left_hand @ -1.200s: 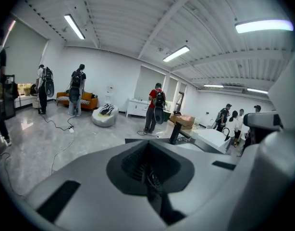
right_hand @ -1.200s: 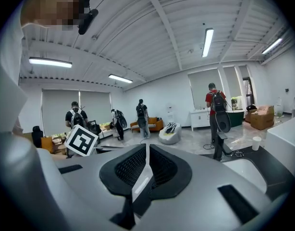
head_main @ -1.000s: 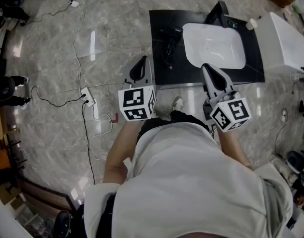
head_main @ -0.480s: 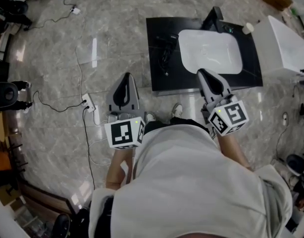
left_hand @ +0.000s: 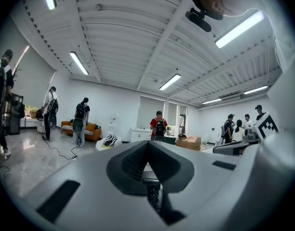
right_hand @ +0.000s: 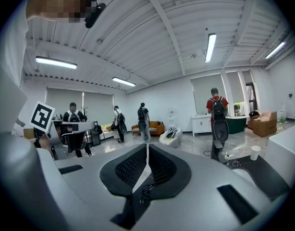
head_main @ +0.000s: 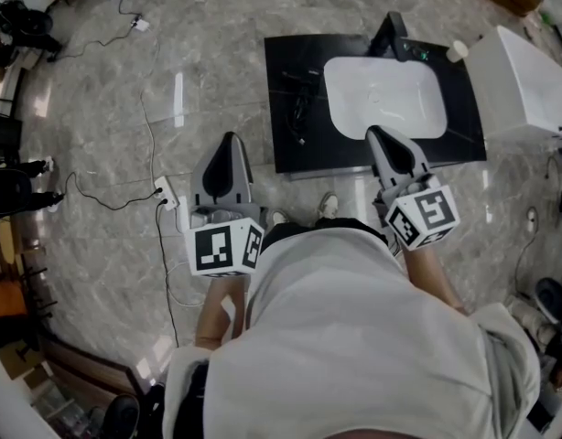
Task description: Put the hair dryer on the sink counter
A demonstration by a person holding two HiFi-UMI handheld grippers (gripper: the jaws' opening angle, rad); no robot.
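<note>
- Now that the left gripper (head_main: pixel 230 141) has backed off from the sink counter (head_main: pixel 329 155), it hangs out over the floor, clear of the counter's front-left corner. A second ago its tip was right beside that corner.
- Left claw: jaws fully together, nothing in them. Its own view shows only the open room past the tips.
- The right gripper (head_main: pixel 377 133) has hardly shifted. Its tip is over the counter's front edge, just in front of the basin (head_main: pixel 386 94). Jaws meet at the tips and grip nothing.
- Target: the hair dryer (head_main: pixel 301 94) reads as the dark shape with a trailing cord lying on the counter top, left of the basin. It is black on black with a poor outline, so that's my read, not a certainty.
- Neither claw touches it. The left is well apart; the right is nearer but off to the basin side.
- Judgement: placement looks done, and the left pull-back reads as a retreat after release.
- Open item: I can't tell how the cord lies near the counter's left edge, so it's a possible snag.
</note>
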